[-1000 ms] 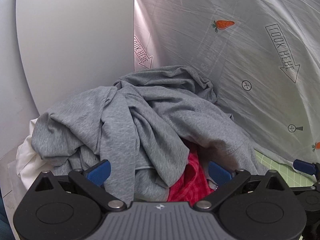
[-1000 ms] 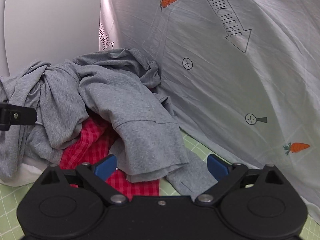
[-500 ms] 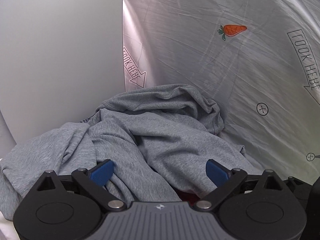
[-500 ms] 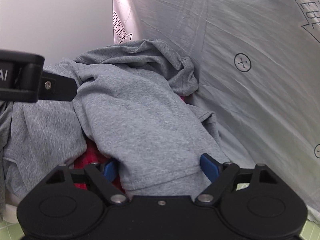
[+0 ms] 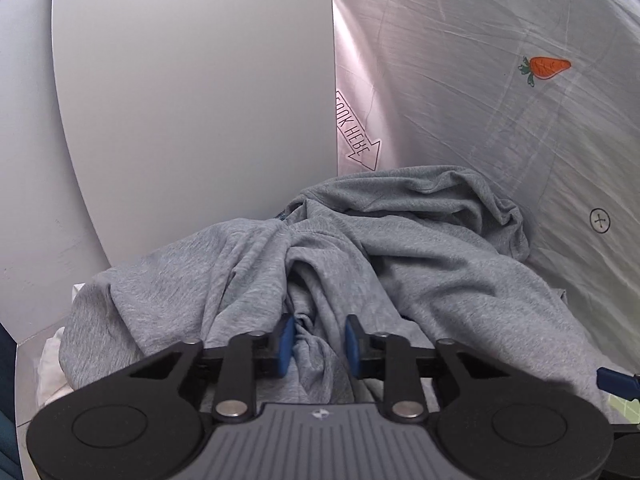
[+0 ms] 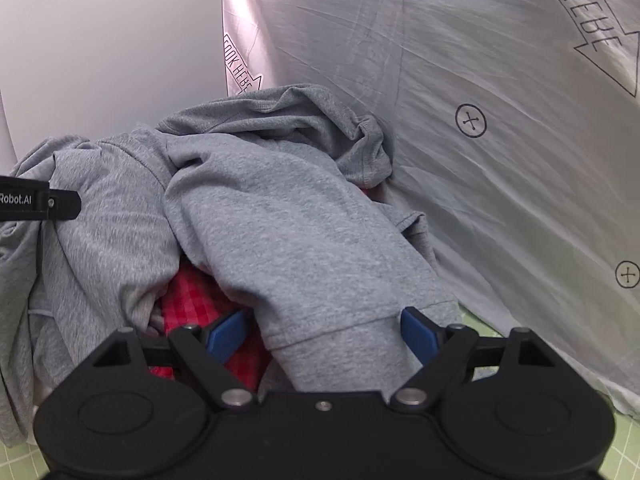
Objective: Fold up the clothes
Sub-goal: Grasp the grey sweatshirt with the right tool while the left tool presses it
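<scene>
A crumpled grey garment (image 5: 400,280) lies heaped in a corner, also filling the right wrist view (image 6: 280,220). My left gripper (image 5: 319,340) is shut on a bunched fold of the grey garment near the middle of the heap. My right gripper (image 6: 322,334) is open, its blue pads on either side of the garment's hemmed lower edge. A red checked cloth (image 6: 192,300) shows under the grey fabric. The left gripper's black body (image 6: 40,202) juts in from the left in the right wrist view.
A grey printed sheet (image 5: 520,120) with carrots and arrows hangs behind and to the right. A white panel (image 5: 180,120) stands at the left. White cloth (image 5: 52,368) peeks from under the heap. A green grid mat (image 6: 624,452) lies below.
My left gripper has gone from wide open to shut on a fold of grey cloth. The right gripper stays open and has pushed further in around the garment's hem.
</scene>
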`<state>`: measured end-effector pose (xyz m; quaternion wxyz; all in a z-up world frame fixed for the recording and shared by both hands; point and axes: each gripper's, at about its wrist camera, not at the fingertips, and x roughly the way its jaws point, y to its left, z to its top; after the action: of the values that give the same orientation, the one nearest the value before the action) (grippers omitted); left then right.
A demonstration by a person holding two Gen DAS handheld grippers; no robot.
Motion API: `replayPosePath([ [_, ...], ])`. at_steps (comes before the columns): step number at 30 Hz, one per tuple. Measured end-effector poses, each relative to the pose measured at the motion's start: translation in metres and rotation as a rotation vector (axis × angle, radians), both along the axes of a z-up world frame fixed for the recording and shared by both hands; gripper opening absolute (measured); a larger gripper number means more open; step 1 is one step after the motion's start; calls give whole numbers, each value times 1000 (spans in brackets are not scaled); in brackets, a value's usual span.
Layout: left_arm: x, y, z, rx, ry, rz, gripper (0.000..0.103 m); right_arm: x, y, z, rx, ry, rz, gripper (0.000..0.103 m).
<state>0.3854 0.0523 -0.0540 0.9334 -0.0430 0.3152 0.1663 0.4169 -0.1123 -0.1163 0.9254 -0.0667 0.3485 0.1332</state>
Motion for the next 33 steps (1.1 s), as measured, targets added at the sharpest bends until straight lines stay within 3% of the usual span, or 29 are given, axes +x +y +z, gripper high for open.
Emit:
replayPosePath([
  [2, -9, -10, 9, -19, -6, -26, 6, -8, -4, 5, 3, 1, -20, 85],
  [4, -21, -19, 19, -49, -18, -80, 2, -21, -8, 11, 6, -2, -40, 84],
  [7, -44, -33, 35, -64, -32, -163, 2, -48, -18, 23, 15, -7, -69, 84],
  [13, -109, -84, 53, -194, -24, -413, 2, -108, -34, 37, 32, -2, -135, 84],
  [16, -131, -97, 52, -285, 9, -485, 0, -140, -39, 40, 60, 19, -161, 84],
  [18, -138, -94, 50, -359, 34, -532, 5, -159, -43, 40, 86, 38, -177, 84],
  [19, -142, -93, 49, -396, 46, -555, 14, -168, -42, 40, 87, 41, -175, 84],
  [23, -157, -73, 62, -257, -23, -496, 41, -186, -30, 38, 70, 46, -140, 84],
  [25, -158, -53, 65, -210, -28, -423, 48, -187, -22, 36, 71, 50, -118, 84],
  [28, -148, -16, 56, -175, 29, -289, 48, -173, -8, 23, 34, 70, -102, 81],
  [33, -133, 34, 21, -131, 146, -131, 48, -137, 8, -14, -10, 149, -94, 66],
])
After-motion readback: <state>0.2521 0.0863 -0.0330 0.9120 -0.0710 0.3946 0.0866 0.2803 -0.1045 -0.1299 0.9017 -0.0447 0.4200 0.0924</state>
